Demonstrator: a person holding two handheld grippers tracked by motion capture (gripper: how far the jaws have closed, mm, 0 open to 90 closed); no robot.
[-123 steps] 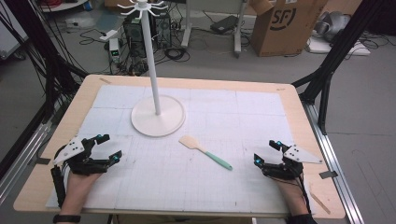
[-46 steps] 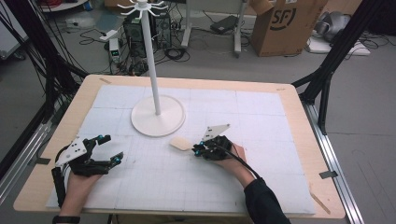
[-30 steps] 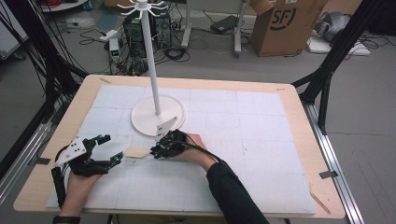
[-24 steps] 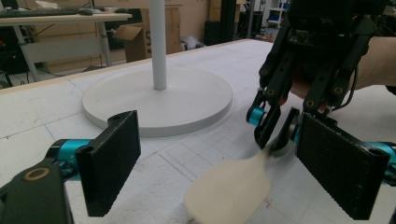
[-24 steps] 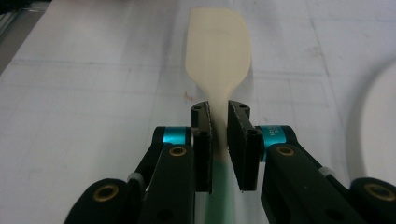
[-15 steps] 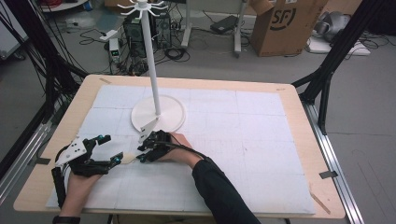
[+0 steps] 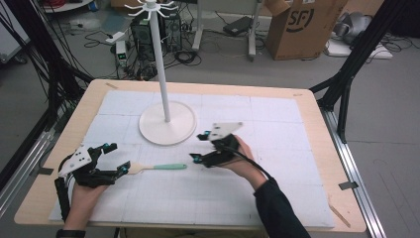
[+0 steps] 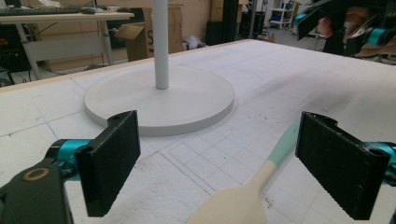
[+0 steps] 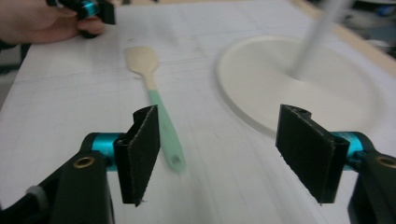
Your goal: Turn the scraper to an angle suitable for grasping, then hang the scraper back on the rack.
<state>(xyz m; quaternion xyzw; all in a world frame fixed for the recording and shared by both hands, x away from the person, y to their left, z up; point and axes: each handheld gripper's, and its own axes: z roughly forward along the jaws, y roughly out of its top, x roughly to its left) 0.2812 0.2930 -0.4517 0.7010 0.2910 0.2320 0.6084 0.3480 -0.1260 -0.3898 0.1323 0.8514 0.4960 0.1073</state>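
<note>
In the high view the spatula [image 7: 151, 167] lies flat on the white-matted surface [image 7: 277, 188], near the left side, its pale blade toward the left tongs [image 7: 115, 159] and its mint handle pointing right; it seems to have been laid there so that the left hand can take it over; the blade end sits at the tip of the lower left jaw, though whether it touches I cannot tell from here. The right tongs [image 7: 198, 146] stand apart from the handle's end, jaws spread and empty, having just been opening; they read as a release. The white stand [image 7: 166, 119] rests far of the spatula, its top hooks near the frame's edge.

In the left gripper view the two black jaws are wide apart; the blade [image 8: 233, 207] lies low between them, cut off by the bottom edge, with neither pad pressing on it, so nothing is held; the handle [image 8: 285, 140] runs off toward the right jaw and is partly hidden behind it. The stand's base [image 8: 159, 100] fills the middle ground; the other hand at top right is blurred.

In the right gripper view the jaws gape with nothing between them; the spatula [image 9: 156, 107] lies beyond, free on the surface, its handle end soft with blur beside the left jaw; the stand's pole [image 9: 317, 35] is smeared.
</note>
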